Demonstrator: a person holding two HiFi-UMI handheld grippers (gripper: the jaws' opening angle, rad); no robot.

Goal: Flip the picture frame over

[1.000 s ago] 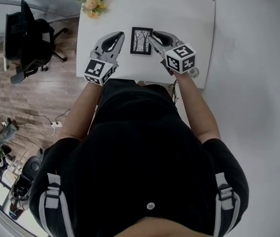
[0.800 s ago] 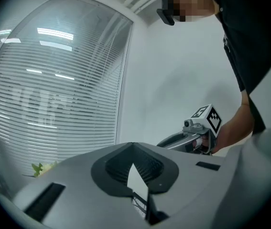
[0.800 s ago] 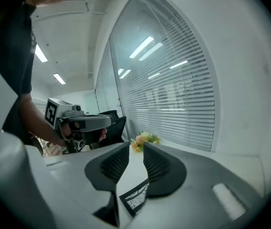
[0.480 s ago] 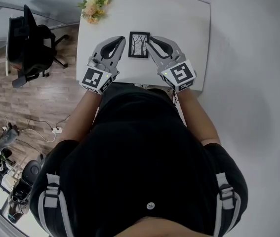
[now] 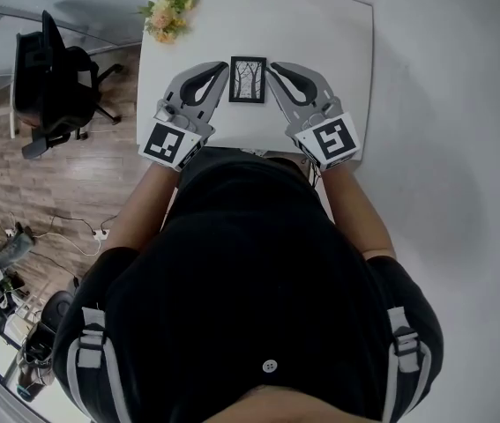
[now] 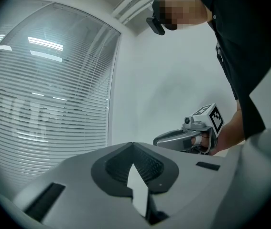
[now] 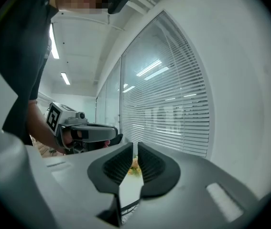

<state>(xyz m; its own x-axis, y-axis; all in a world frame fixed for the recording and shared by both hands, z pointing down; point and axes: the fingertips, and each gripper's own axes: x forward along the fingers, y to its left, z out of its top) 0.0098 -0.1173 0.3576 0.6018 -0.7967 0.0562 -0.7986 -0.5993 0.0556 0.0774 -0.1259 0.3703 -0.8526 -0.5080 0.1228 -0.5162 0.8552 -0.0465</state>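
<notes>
Seen from above your head, a white rectangular worktop (image 5: 338,42) stands in front of you. To your left is wood flooring with a black office chair (image 5: 51,77) and loose cables (image 5: 82,223). To your right the surroundings are plain pale grey. A small bunch of yellow and orange flowers (image 5: 169,7) sits on the worktop's far left corner. The views from the two tongs show a wall of glass covered by horizontal blinds (image 7: 173,113), with strip lights (image 7: 54,42) on the ceiling.

The picture frame (image 5: 248,79) lies flat near the middle of the worktop, directly ahead of you. It is black-edged and its picture side, bare trees on white, faces up. Its long axis runs straight away from you, with one short edge towards you and the other towards the far edge.

Your left tongs (image 5: 224,65) are at the frame's left side and your right tongs (image 5: 272,67) at its right, tips angled inward towards its far corners. The left tongs are closed, tips together, with nothing in them. The right tongs have just been closing and now leave only a thin slit, with nothing gripped between them.
</notes>
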